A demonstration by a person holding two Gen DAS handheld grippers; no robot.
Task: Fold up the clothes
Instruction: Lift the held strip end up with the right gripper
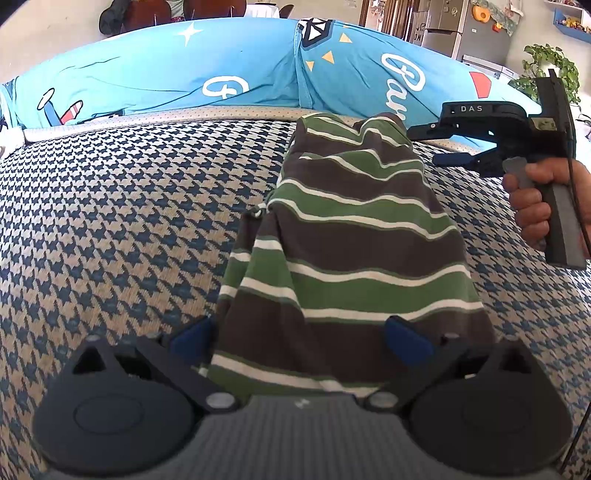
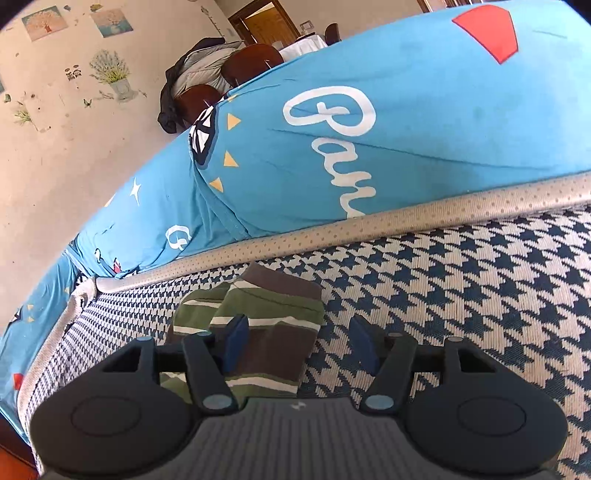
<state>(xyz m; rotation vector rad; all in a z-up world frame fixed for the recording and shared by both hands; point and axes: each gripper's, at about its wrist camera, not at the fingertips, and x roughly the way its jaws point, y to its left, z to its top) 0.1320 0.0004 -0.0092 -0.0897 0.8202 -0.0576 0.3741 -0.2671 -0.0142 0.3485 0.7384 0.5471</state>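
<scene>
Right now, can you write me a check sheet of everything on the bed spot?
Surface: houndstooth mat, blue and beige.
Job's things: striped shirt, green, brown, white, folded narrow.
Clutter: nothing seen.
Tools: left tool open, shirt between its fingers; right tool open, its hand raised beside the shirt.
Cables: thin black cable by the right hand.
Surroundings: blue cartoon cushions, fridge, plant, chairs.

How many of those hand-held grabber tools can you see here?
2. The left gripper sits low in its own camera's view, fingers either side of the striped shirt. The right gripper is at the right, held by a hand, jaws open, beside the shirt.
</scene>
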